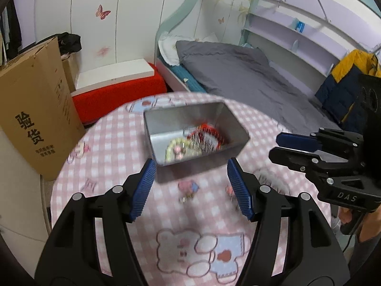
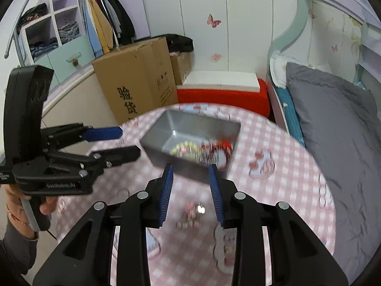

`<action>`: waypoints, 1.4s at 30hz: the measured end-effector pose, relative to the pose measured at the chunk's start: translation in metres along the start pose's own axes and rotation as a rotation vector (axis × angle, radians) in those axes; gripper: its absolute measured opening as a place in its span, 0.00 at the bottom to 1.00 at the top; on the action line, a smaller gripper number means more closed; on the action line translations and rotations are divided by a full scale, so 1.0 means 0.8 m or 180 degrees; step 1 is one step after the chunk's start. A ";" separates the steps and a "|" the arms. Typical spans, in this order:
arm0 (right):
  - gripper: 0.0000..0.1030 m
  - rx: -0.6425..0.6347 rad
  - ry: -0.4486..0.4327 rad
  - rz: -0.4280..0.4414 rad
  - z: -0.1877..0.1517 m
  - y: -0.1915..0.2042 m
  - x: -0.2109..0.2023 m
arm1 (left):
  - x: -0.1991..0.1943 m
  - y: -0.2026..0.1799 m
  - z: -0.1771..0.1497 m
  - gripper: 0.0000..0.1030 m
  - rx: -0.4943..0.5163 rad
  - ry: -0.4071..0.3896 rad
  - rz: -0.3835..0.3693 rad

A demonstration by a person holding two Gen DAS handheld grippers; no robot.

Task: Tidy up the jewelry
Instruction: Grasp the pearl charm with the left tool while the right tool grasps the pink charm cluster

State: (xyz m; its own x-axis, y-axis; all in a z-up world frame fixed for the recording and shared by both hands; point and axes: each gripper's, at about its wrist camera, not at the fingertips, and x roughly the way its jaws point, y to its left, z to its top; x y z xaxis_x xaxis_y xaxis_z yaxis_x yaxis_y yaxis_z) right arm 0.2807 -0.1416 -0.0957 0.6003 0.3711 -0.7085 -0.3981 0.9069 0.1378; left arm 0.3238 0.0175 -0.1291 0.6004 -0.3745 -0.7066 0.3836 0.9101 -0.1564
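Observation:
A grey metal box (image 1: 214, 115) stands on the round pink checked table (image 1: 133, 214). In it lie a pale green bead bracelet (image 1: 176, 149), a red bracelet (image 1: 209, 130) and a silvery chain piece. A small pink and silver jewelry piece (image 1: 188, 191) lies on the cloth in front of the box, also seen in the right wrist view (image 2: 193, 211). My left gripper (image 1: 191, 174) is open and empty, just short of the box. My right gripper (image 2: 190, 178) is open and empty, above the small piece, near the box (image 2: 188, 124).
A cardboard box (image 1: 35, 109) stands left of the table, a red stool with a white top (image 1: 119, 88) behind it, a bed with a grey cover (image 1: 250, 76) to the right. A wardrobe with clothes (image 2: 100, 21) shows in the right wrist view.

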 end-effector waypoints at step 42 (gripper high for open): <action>0.10 0.0220 0.0206 -0.0285 -0.097 -0.014 0.047 | 0.053 0.015 -0.075 0.61 -0.0134 0.0307 0.0102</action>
State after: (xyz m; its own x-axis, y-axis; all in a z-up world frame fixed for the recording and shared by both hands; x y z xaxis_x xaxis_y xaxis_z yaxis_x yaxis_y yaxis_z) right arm 0.2541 -0.1533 -0.1776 0.5842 0.2765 -0.7630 -0.2948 0.9482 0.1179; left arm 0.3115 0.0232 -0.2023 0.5408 -0.3283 -0.7745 0.3343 0.9287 -0.1602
